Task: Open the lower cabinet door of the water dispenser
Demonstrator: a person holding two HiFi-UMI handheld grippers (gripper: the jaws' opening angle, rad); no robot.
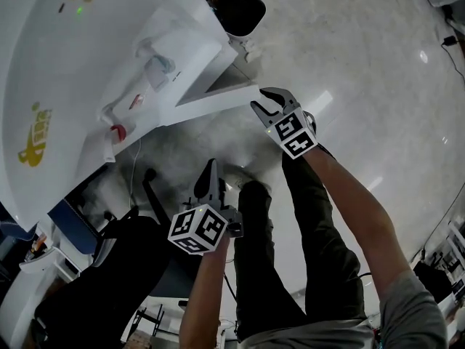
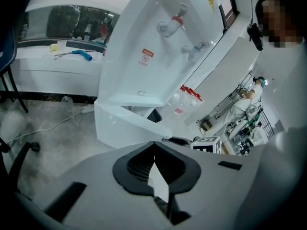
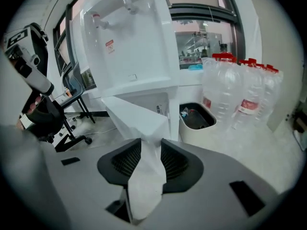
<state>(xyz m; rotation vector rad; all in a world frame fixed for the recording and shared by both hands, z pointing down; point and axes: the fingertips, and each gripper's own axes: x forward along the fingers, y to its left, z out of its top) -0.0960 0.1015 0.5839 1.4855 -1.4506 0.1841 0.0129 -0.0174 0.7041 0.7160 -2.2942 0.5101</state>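
Observation:
The white water dispenser [image 1: 87,71] fills the upper left of the head view, with red and blue taps. Its lower cabinet door [image 1: 218,102] stands swung out from the body. My right gripper [image 1: 265,106] is closed on the door's free edge. In the right gripper view the white door panel [image 3: 136,116] runs between the two pads of that gripper [image 3: 151,143]. My left gripper [image 1: 211,173] hangs lower and nearer, shut with nothing in it. The left gripper view shows its jaws [image 2: 153,145] meeting, pointed at the open door [image 2: 129,123].
A white bin [image 3: 196,116] with a dark inside stands right of the dispenser, beside several large water bottles [image 3: 240,95] with red caps. A black office chair [image 1: 109,267] sits at the lower left. A cable [image 2: 48,126] trails on the floor.

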